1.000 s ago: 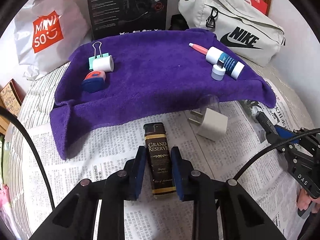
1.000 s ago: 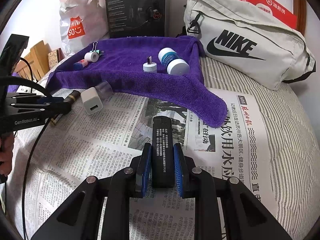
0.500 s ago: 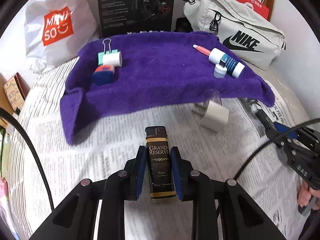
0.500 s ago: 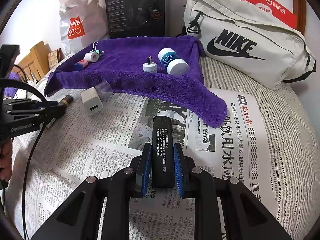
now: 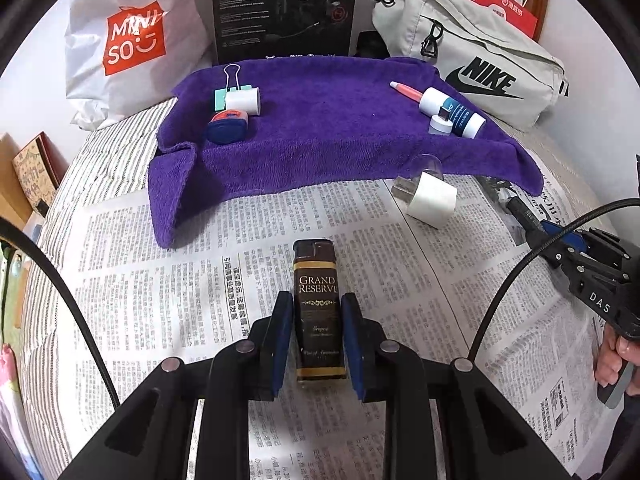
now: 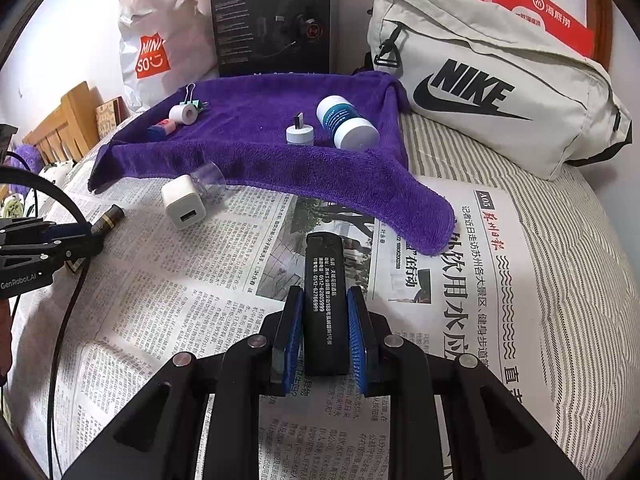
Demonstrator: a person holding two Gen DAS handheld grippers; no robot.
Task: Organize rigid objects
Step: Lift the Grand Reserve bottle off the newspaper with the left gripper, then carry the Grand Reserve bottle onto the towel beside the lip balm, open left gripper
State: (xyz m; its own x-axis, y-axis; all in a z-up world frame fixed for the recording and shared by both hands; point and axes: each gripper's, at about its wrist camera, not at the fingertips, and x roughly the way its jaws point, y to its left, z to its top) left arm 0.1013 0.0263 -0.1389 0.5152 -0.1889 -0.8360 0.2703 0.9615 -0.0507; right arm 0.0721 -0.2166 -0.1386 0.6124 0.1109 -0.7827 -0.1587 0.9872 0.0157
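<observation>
My left gripper point(image 5: 317, 308) is shut on a brown "Grand Reserve" lighter point(image 5: 318, 300) and holds it above the newspaper. My right gripper point(image 6: 325, 304) is shut on a black lighter point(image 6: 323, 300) with white print. A purple towel point(image 5: 320, 136) lies beyond, bearing a binder clip point(image 5: 230, 88), a white roll point(image 5: 243, 101), a blue-and-orange item point(image 5: 227, 125), a pink pen point(image 5: 406, 90), a white-and-blue bottle point(image 5: 452, 111) and a small white adapter point(image 5: 440, 122). A white charger plug point(image 5: 430, 199) lies on the newspaper by the towel's edge.
Newspaper point(image 5: 200, 280) covers a striped bed. At the back stand a Miniso bag point(image 5: 132, 40), a black headset box point(image 5: 284, 8) and a grey Nike bag point(image 5: 480, 56). The right gripper's body point(image 5: 592, 276) shows at the left view's right edge.
My left gripper has drawn back from the towel with the brown lighter in it. The right gripper has stayed still with the black lighter.
</observation>
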